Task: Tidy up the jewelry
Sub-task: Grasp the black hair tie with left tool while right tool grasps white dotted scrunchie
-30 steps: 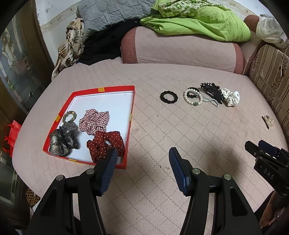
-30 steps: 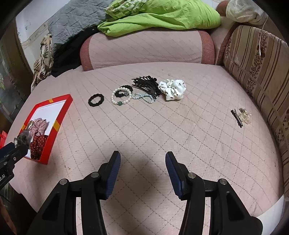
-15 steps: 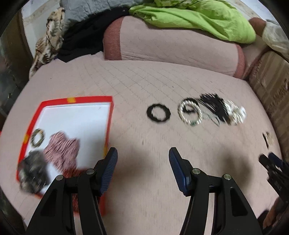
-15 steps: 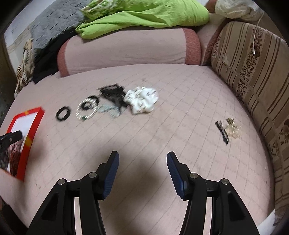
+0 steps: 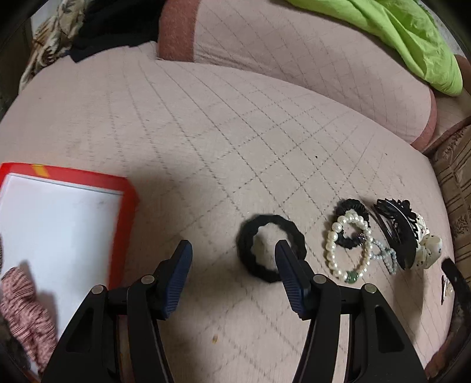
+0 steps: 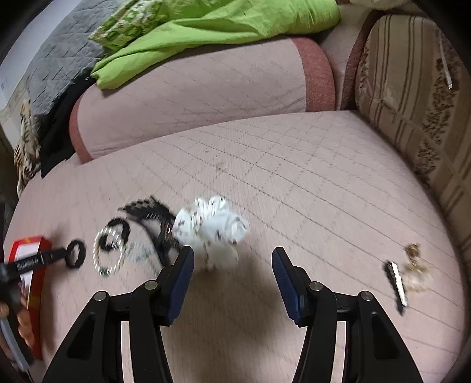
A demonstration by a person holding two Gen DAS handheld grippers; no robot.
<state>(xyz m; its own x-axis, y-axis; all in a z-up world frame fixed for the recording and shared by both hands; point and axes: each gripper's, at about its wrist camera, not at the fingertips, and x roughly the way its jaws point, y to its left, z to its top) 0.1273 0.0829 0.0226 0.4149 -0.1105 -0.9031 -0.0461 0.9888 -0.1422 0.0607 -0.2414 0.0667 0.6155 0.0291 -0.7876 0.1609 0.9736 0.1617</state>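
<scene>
My left gripper (image 5: pixel 232 257) hangs open just above the pink quilted seat. Its right finger stands over the hole of a black hair tie (image 5: pixel 244 244), with nothing between the pads. To the right lie a pearl bracelet (image 5: pixel 332 244), a black claw clip (image 5: pixel 394 229) and a white spotted scrunchie (image 5: pixel 429 247). The red-rimmed tray (image 5: pixel 125 191) at the left holds a checked scrunchie (image 5: pixel 20 294). My right gripper (image 6: pixel 232 262) is open and empty, just in front of the white scrunchie (image 6: pixel 215 224). The black hair tie (image 6: pixel 77 259) lies far left there.
A black hair pin (image 6: pixel 397 280) and a small gold piece (image 6: pixel 415 262) lie at the right of the seat. A bolster (image 6: pixel 206 88) with a green cloth (image 6: pixel 220 26) runs along the back. A striped cushion (image 6: pixel 412 88) walls the right side.
Both grippers have moved forward and down toward the row of jewelry. The left has left the tray behind and now hovers at the black hair tie; the right has closed in on the white scrunchie.
</scene>
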